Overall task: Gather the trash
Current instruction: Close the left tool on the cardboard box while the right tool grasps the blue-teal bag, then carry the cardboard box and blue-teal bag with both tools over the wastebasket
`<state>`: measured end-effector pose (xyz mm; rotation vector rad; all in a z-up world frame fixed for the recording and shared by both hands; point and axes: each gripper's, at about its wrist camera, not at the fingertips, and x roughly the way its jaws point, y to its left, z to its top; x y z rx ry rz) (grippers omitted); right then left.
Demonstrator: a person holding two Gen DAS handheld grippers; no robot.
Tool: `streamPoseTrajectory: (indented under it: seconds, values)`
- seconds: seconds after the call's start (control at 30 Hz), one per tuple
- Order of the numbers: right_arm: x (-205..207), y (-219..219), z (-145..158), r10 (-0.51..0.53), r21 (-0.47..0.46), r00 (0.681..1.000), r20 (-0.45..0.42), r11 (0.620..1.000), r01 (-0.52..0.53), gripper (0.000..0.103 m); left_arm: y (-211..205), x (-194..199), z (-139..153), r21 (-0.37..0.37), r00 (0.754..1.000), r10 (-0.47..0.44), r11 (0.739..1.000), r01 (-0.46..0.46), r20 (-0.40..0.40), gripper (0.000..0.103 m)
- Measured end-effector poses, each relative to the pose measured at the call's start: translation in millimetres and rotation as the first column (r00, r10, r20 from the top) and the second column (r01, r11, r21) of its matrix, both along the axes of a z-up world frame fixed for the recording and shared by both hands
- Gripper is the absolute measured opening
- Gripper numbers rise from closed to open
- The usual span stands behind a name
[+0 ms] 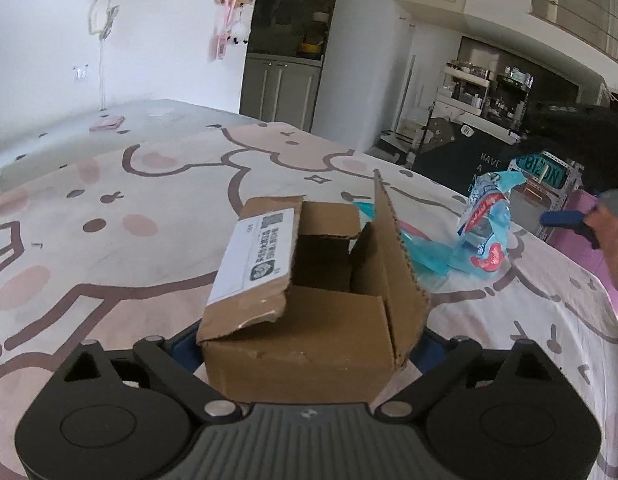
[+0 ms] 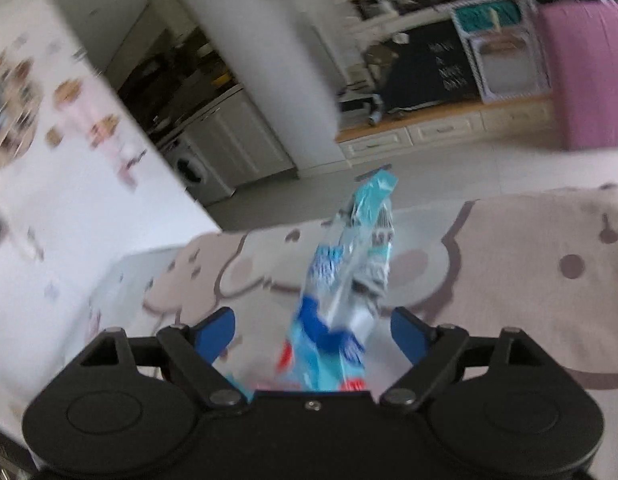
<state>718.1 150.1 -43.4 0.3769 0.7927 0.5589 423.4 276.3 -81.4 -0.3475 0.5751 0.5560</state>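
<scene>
Two grippers, fingers wide: left gripper [image 1: 309,340] straddles the cardboard box [image 1: 309,300] on the counter [image 1: 109,220]; right gripper [image 2: 313,330] flanks the blue wrapper [image 2: 349,280] ungripped. Next: close on wrapper, drop in box.

Your worktop [image 1: 109,216] wears a pale cloth printed with pink cartoon animals in brown outline. At eleven o'clock in the left wrist view, a white wall [image 1: 157,40] carries hanging ornaments. At twelve, a dark recess [image 1: 293,12] sits above grey cupboard doors [image 1: 281,88]. At two o'clock, cluttered shelves [image 1: 485,88] back a black board with chalk lettering [image 1: 469,160]. In your blurred right wrist view, a washing machine [image 2: 197,172] stands at ten o'clock beside pale floor tiles [image 2: 429,176].
</scene>
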Motion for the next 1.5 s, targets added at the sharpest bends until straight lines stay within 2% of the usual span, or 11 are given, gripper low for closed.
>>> streamPoseTrajectory:
  seconds: [0.13, 0.23, 0.27, 0.37, 0.5, 0.53, 0.8, 1.1, 1.5]
  values:
    - [27.3, 19.8, -18.0, -0.040, -0.049, 0.997, -0.068, 0.998, 0.037, 0.082, 3.9, 1.4, -1.4, -0.015, 1.000, -0.002, 1.000, 0.002, 0.005, 0.095]
    - [34.8, 24.5, -38.0, -0.076, -0.085, 0.985, -0.152, 0.994, 0.064, 0.076, 5.0, 4.5, -1.4, -0.009, 1.000, -0.011, 1.000, 0.011, 0.001, 0.094]
    - [33.4, 23.6, -46.6, -0.085, -0.080, 0.979, -0.186, 0.994, 0.071, 0.071, 5.4, 5.0, -0.4, -0.008, 1.000, -0.013, 1.000, 0.013, 0.004, 0.093]
    - [29.1, 19.8, -60.0, -0.077, -0.044, 0.966, -0.245, 0.997, 0.069, 0.046, 5.3, 5.6, 1.1, -0.006, 1.000, -0.009, 1.000, 0.009, 0.008, 0.091]
    - [10.7, 18.1, -61.6, 0.009, -0.040, 0.975, -0.223, 0.999, -0.018, 0.019, 1.9, 3.0, 0.5, -0.010, 1.000, -0.011, 1.000, 0.011, 0.014, 0.090]
    - [6.1, 16.7, -60.8, 0.022, -0.053, 0.978, -0.207, 0.998, -0.034, 0.017, 1.3, 2.4, 1.1, -0.012, 1.000, -0.011, 1.000, 0.011, 0.015, 0.090]
    - [-33.5, -12.7, -45.8, 0.120, -0.146, 0.988, -0.099, 0.980, -0.134, 0.015, -5.3, -5.8, 7.6, -0.021, 1.000, -0.014, 1.000, 0.015, 0.022, 0.089]
    - [-96.9, -60.6, -26.9, 0.216, -0.259, 0.976, -0.009, 0.943, -0.211, 0.015, -28.0, -22.6, 18.8, -0.011, 0.999, -0.047, 0.999, 0.047, 0.025, 0.088]
    - [-175.9, -124.6, -21.8, 0.207, -0.258, 0.978, 0.034, 0.947, -0.192, 0.015, -68.7, -56.1, 35.2, 0.029, 0.989, -0.140, 0.990, 0.138, 0.058, 0.088]
